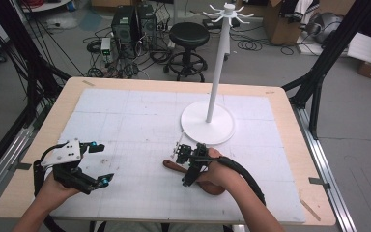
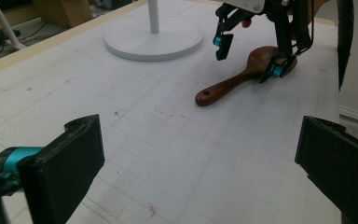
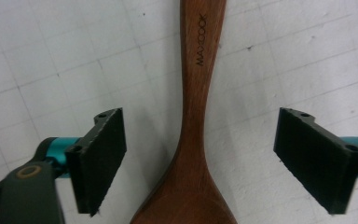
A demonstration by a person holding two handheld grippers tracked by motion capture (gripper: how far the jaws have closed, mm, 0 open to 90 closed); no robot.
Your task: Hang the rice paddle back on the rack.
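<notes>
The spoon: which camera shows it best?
The left gripper view: there the whole spoon lies in sight, handle to bowl. The right gripper view shows its neck close up between open jaws. In the high view a hand covers much of it.

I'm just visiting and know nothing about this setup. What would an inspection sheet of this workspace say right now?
Surface: wooden table covered by a white gridded mat, with small dark specks on it.
Job's things: wooden spoon lying flat on the mat; the hole end of its handle points away from the right hand.
Clutter: white hook stand on its round base behind the spoon.
Grippers: right gripper open, jaws either side of the spoon's neck, not pressing; left gripper open over bare mat.
Cables: black cable trailing from the right gripper; loose leads on the floor.
Surroundings: black stool, computer towers, cardboard boxes.
</notes>
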